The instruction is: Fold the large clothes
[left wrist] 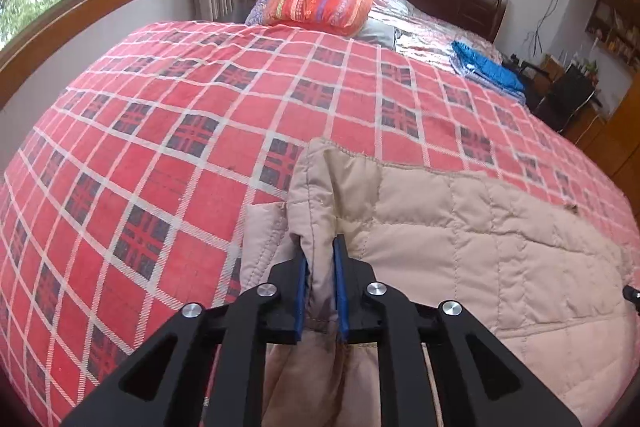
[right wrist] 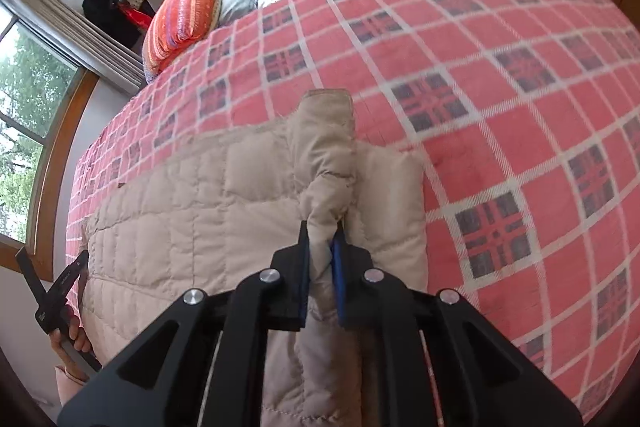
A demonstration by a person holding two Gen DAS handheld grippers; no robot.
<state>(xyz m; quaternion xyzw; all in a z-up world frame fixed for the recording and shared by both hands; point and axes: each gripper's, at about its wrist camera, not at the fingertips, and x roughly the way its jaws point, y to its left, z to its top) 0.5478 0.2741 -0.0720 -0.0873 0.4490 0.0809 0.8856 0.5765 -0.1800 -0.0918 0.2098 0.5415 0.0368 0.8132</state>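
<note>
I am working two handheld grippers over a bed covered by a red plaid blanket (left wrist: 160, 131). A large beige quilted garment (left wrist: 460, 235), a padded coat by the look of it, lies spread on the near part of the bed.

My left gripper (left wrist: 320, 291) is clenched on a raised fold of that garment: the cloth bunches up between its blue-padded fingers (left wrist: 339, 283) and runs forward from the tips. The main quilted body spreads away to the right of this gripper, and bare blanket lies to its left.

My right gripper (right wrist: 322, 279) is likewise clamped on a bunched ridge of the same garment (right wrist: 200, 211). From here the body of the garment spreads to the left, and a narrow padded strip, perhaps a collar or cuff, points straight ahead of the tips. Bare blanket lies to the right.

I judge the two grips sit at opposite edges so the cloth can be lifted evenly and carried over in one fold without sagging.

Far ahead of both grippers are an orange striped pillow (left wrist: 320, 3) and a folded blue cloth (left wrist: 488, 67), well apart from the garment.
</note>
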